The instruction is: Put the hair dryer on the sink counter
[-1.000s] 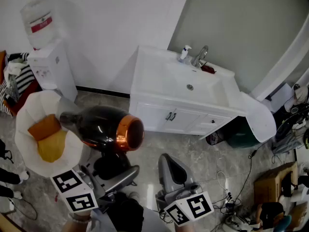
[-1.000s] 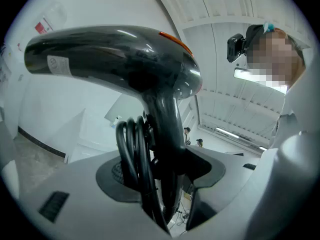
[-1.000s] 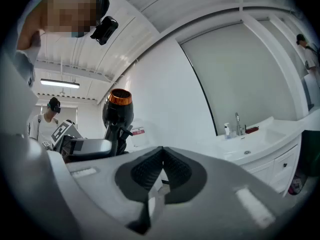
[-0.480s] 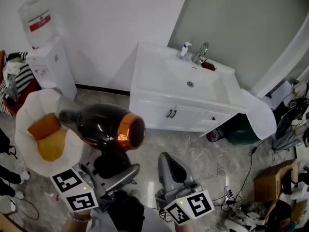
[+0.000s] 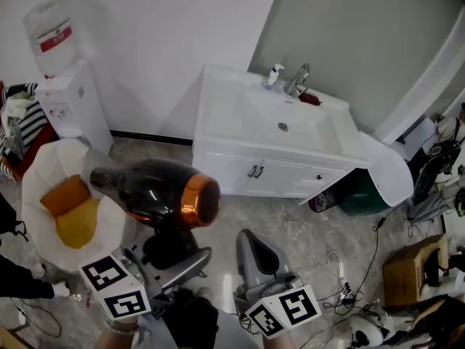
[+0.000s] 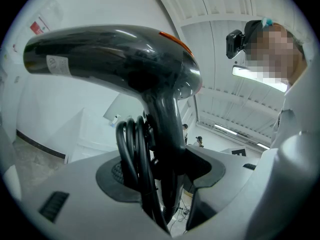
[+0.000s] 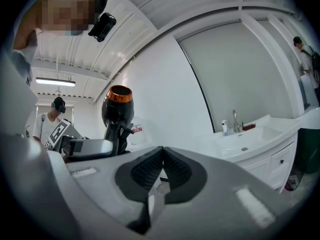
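A black hair dryer (image 5: 156,193) with an orange ring round its nozzle stands upright in my left gripper (image 5: 168,259), low in the head view. The jaws are shut on its handle (image 6: 167,149) and on the coiled black cord (image 6: 135,159) beside it. My right gripper (image 5: 254,257) hovers to the right of it, shut with nothing between its ribbed pads (image 7: 161,173). The white sink counter (image 5: 218,104) with its basin and tap (image 5: 298,81) stands further off against the wall, above both grippers in the head view. The right gripper view shows the dryer (image 7: 118,109) at left and the counter (image 7: 250,140) at right.
A white water dispenser (image 5: 69,97) stands left of the counter. A white bowl-shaped seat (image 5: 43,166) with orange cushions is at the left, behind the dryer. A small bottle (image 5: 273,75) and a red item (image 5: 310,99) lie by the tap. Cables and boxes litter the floor at right.
None of the grip has altered. The whole scene sits slightly further left and lower in the head view, and both grippers hold their places.
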